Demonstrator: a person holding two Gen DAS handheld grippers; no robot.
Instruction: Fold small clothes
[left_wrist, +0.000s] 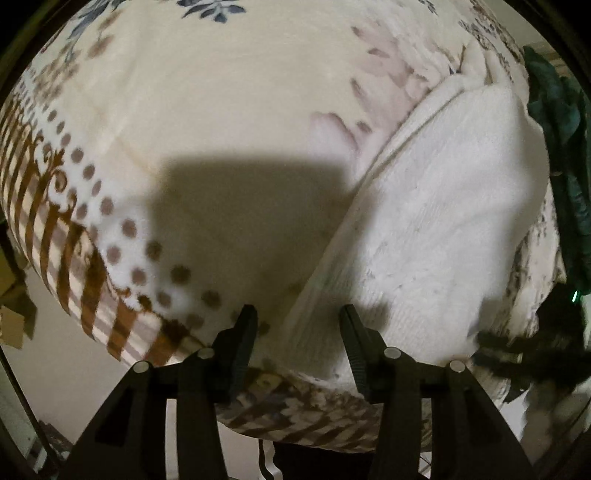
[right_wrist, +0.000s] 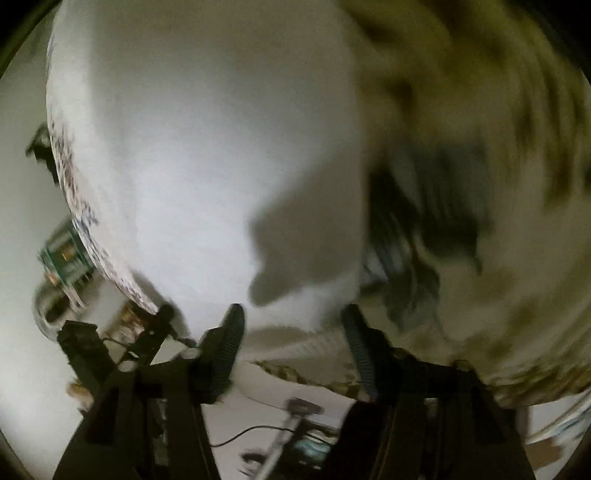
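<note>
Your left claw hangs open, empty, over the white sweater's hem at the bed's near edge; right claw open too, ready to grab.

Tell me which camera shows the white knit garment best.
The left wrist view: the white knit garment lies sharp on the patterned blanket, ribbed hem near the open left tool. The right wrist view shows only a blurred white expanse beyond the open right tool.

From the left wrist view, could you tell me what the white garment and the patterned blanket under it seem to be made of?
White garment: apparently a soft knit, matte, with fine ribbing showing along its edge. Patterned blanket: probably plush fleece, with a fuzzy nap and soft-edged printed dots and flowers.
</note>
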